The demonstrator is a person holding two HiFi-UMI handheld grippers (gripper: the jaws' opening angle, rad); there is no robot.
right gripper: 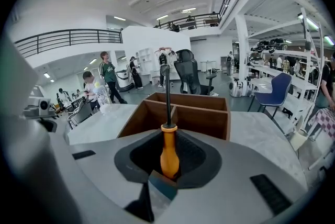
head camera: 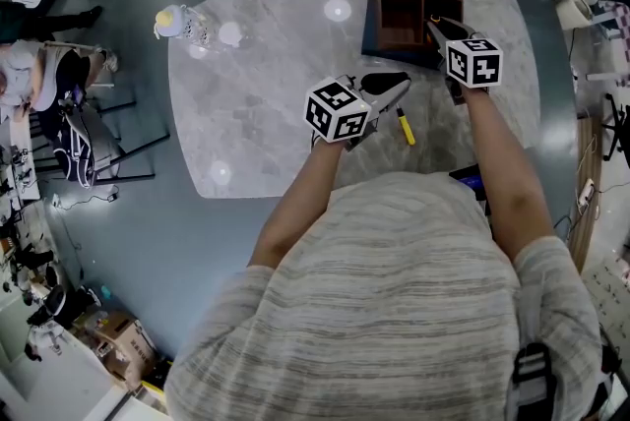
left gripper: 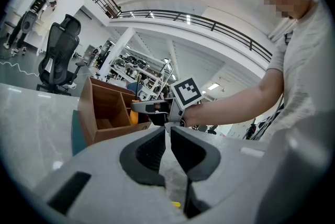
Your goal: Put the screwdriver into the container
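At the near rim of the brown wooden divided container (right gripper: 209,123), the jaws of the right gripper (right gripper: 169,161) hold the orange-handled screwdriver (right gripper: 168,144); its dark shaft could strike the divider and twist loose. The jaws of the left gripper (left gripper: 168,132) rest together, empty.

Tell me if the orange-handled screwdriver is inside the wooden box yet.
Not yet: the orange-handled screwdriver sits clamped in the right gripper, its shaft pointing over the brown wooden compartment box.

Left gripper (left gripper: 168,131) is seen with its jaws brought together, nothing between them.
Beyond it, the right gripper (left gripper: 141,109) is held over the wooden container (left gripper: 104,113) on the pale table (left gripper: 31,123); the screwdriver (left gripper: 134,117) is seen below its jaws.
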